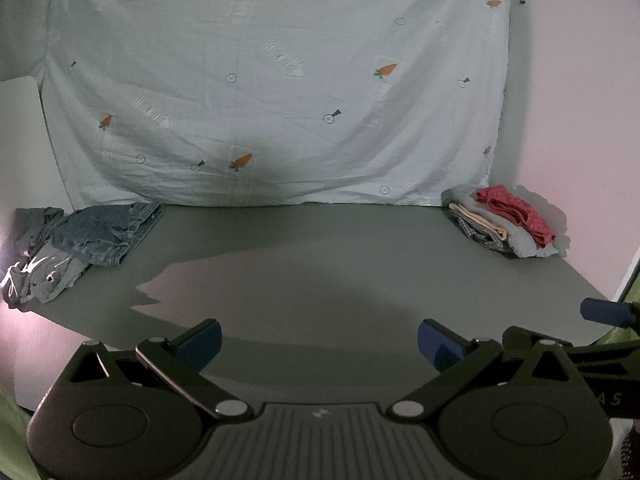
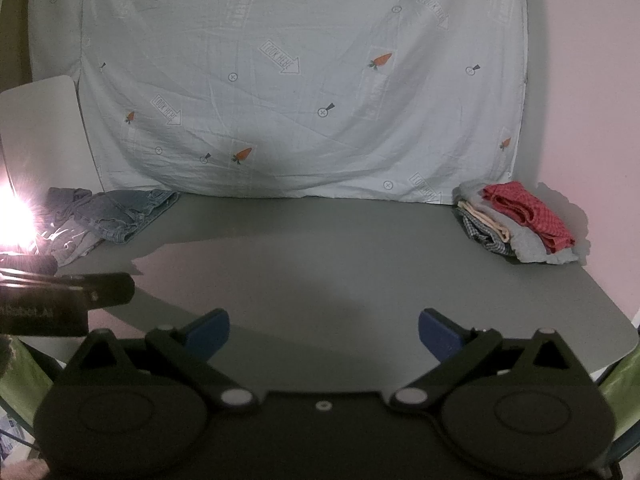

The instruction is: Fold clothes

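Note:
A loose heap of unfolded clothes (image 1: 52, 256) (image 2: 100, 220) lies at the table's back left, with crumpled blue jeans (image 1: 108, 232) (image 2: 120, 212) on top of grey garments. A folded stack (image 1: 504, 224) (image 2: 516, 224) sits at the back right, topped by a red patterned piece (image 1: 516, 210) (image 2: 528, 210). My left gripper (image 1: 320, 344) hovers open over the near table edge, nothing between its blue pads. My right gripper (image 2: 324, 334) is open too and empty, beside it on the right; one of its blue pads (image 1: 604, 312) shows in the left wrist view.
The grey table (image 1: 320, 264) (image 2: 340, 248) stretches between the two piles. A pale sheet printed with carrots (image 1: 280, 80) (image 2: 300, 80) hangs behind it. A pink wall (image 1: 580, 120) stands on the right. A bright lamp glare (image 2: 12, 216) shines at far left.

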Demonstrator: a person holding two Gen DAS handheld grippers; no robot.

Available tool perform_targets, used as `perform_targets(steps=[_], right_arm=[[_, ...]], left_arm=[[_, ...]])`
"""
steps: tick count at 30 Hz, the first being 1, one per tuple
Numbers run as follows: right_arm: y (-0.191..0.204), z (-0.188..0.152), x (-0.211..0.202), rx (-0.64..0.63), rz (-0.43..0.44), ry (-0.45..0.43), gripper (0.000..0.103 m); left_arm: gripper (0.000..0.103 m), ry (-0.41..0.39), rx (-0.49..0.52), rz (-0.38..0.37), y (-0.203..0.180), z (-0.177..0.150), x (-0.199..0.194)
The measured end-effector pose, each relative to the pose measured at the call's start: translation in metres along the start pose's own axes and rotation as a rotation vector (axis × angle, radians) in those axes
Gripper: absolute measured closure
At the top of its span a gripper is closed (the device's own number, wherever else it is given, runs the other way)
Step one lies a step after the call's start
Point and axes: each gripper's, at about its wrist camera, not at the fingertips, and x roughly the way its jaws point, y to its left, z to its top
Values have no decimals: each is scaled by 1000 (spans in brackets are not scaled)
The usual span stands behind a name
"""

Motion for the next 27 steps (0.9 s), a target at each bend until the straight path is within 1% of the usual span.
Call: perform_targets(steps=[8, 12, 17, 20, 27], right_arm=[[3, 0, -3, 1, 1, -6, 1], [0, -1, -1, 0, 1, -7, 1], [-2, -2, -7, -3, 7, -9, 1], [-7, -3, -1, -2, 8, -1, 1], [-10, -2, -3, -7, 3, 3, 1]], left_arm=[[0, 1, 10, 0, -1, -2, -2], [0, 3, 16, 0, 0, -2, 1], [0, 3, 9, 5, -1, -4, 0], [0, 3, 9, 8, -3, -6, 0], [0, 2, 11, 1, -1, -8, -1]])
